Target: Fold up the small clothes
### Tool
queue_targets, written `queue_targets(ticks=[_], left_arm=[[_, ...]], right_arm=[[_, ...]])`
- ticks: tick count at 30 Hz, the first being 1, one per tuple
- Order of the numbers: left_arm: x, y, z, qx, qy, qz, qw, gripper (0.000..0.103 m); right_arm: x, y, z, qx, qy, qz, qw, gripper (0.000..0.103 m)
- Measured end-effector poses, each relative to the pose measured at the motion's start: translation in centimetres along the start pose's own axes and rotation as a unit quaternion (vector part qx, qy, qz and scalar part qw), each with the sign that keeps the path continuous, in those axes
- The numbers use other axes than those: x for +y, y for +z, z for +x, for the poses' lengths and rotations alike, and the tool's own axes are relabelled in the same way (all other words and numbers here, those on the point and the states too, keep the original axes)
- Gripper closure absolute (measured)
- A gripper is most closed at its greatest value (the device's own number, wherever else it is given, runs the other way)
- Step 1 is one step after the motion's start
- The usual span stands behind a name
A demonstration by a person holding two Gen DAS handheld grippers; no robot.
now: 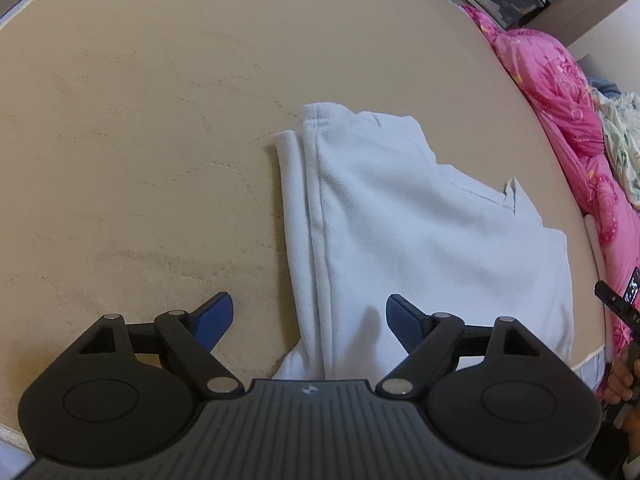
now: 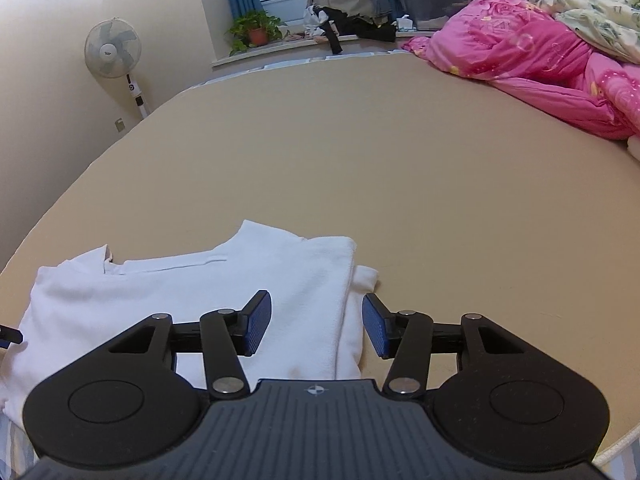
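- The left gripper (image 1: 310, 320), a black two-finger tool with blue pads, has its jaws spread wide, with nothing clamped between them.
- Its left pad (image 1: 214, 316) hangs over bare mattress; its right pad (image 1: 404, 322) is over the cloth. Whether either pad touches the surface I cannot tell.
- The folded white cotton garment (image 1: 400, 232) lies flat on the tan quilted mattress (image 1: 140, 140), running from between those jaws away and to the right of them.
- In the left wrist view the garment's long axis runs away from the gripper; its thick folded edge, with 2 layers showing, lies roughly in line with the gap between the jaws and leans slightly left at the far end.
- The right gripper (image 2: 316, 326), the same black and blue make, has its jaws about half apart and holds nothing.
- The garment's (image 2: 200, 288) right-hand folded edge passes through the gap between the right gripper's jaws; the left pad (image 2: 258, 326) is over cloth, the right pad (image 2: 376, 330) at the cloth's outer edge. Contact is unclear.
- From the right wrist view, most of the garment spreads to the left of the jaws, with a notched edge on its far side.
- A crumpled pink quilted duvet (image 2: 540, 64) lies well beyond and right of the right jaws.
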State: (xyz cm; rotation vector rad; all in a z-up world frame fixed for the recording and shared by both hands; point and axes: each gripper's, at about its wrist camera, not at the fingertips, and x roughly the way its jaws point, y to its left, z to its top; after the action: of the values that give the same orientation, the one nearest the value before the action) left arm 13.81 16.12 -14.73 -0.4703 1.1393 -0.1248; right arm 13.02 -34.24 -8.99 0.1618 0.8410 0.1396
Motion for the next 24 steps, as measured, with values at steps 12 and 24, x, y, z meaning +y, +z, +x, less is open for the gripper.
queue_targets(ticks=[12, 24], left_arm=[[-3.0, -1.5, 1.2, 0.002, 0.010, 0.080, 0.9968, 0.027], [-3.4, -1.4, 0.8, -0.025, 0.004, 0.068, 0.9974, 0.085]], right_arm=[[0.4, -0.3, -0.1, 0.005, 0.002, -0.005, 1.000, 0.051], [-0.2, -0.4, -0.4, 0.002, -0.005, 0.005, 1.000, 0.051]])
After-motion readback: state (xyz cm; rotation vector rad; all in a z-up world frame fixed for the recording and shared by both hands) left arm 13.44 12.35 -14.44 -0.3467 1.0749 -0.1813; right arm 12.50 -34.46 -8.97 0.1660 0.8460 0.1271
